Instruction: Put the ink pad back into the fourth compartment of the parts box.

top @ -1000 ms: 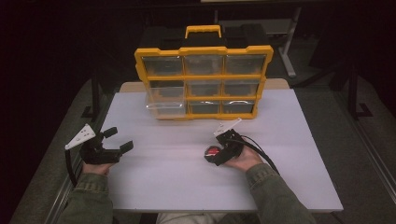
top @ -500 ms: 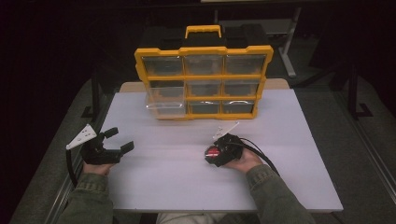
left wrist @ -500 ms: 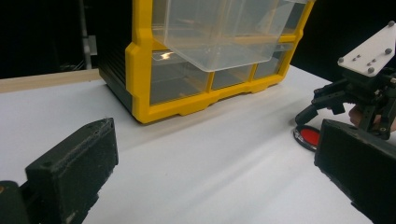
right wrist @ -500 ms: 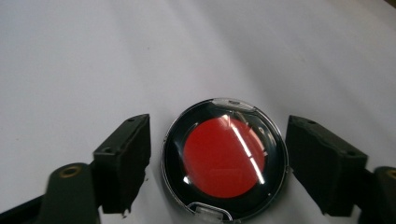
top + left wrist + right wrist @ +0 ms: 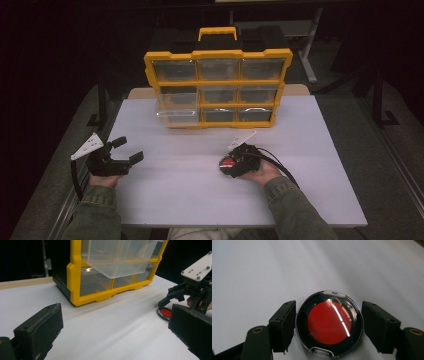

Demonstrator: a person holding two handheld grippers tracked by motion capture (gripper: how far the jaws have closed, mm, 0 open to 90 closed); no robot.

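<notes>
A round black case with a red centre and clear lid (image 5: 329,323) lies flat on the white table (image 5: 320,165). My right gripper (image 5: 329,326) points down at it, and its jaws have just been closing with the case between them. Both pads (image 5: 283,323) now press on its rim. From above, the case (image 5: 227,162) shows under the right gripper (image 5: 231,166) at centre right. My left gripper (image 5: 128,150) rests open near the table's left edge, nothing between its jaws (image 5: 115,337). From there the case (image 5: 165,313) sits under the right gripper (image 5: 172,302).
A yellow organizer (image 5: 218,54) with clear drawers stands upright at the table's back. Its middle-left drawer (image 5: 176,107) is pulled out toward me, also seen as the clear drawer (image 5: 120,257) jutting from the yellow frame (image 5: 75,277). Dark floor surrounds the table.
The right gripper's jaws have drawn in around the red case. Both hands have kept their places.
</notes>
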